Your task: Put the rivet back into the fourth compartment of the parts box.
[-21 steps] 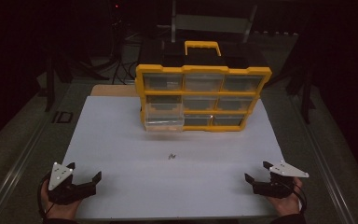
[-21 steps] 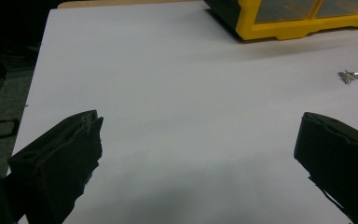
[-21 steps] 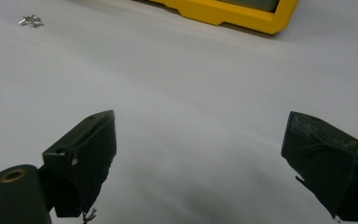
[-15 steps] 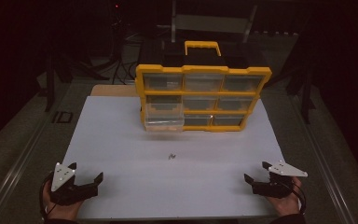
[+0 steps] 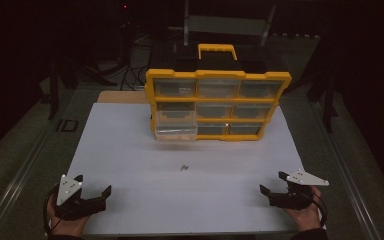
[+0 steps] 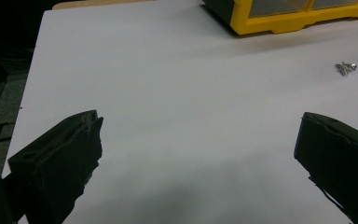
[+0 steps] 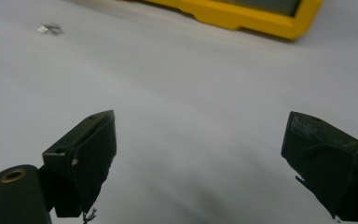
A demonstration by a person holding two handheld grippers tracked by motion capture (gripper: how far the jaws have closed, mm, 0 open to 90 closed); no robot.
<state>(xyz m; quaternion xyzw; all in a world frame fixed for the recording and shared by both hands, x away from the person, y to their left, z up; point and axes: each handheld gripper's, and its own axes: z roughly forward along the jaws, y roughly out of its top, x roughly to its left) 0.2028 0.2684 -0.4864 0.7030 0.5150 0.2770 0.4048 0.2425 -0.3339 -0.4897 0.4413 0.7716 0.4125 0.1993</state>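
A: Where do things stand?

B: Both tools sit low at the near edge of the white tabletop (image 5: pixel 130 145). The left gripper (image 5: pixel 91 194) has its jaws spread wide with nothing between them, and so does the right gripper (image 5: pixel 275 186). Neither one touches anything but the hand that holds it.

A: And the thing they would go for?

B: A small cluster of metal screws (image 5: pixel 183 167) lies loose on the bare top, roughly midway between the two grippers and well ahead of both. It shows far off to the right in the left gripper view (image 6: pixel 345 68) and far off to the left in the right gripper view (image 7: pixel 49 29).

A: What is behind it?

B: A yellow parts organizer (image 5: pixel 218 102) with clear drawers stands upright at the far side. Its lower-left drawer (image 5: pixel 176 131) is pulled out toward the screws — I can't make out what is in it.

A: So which step is this?

B: I'd judge it the very start: a pick-up not yet begun. The next move calls for one gripper to reach forward and inward, come down over the cluster with jaws straddling it, and close gently — the pieces are tiny and could scatter or slip out of a coarse pinch.
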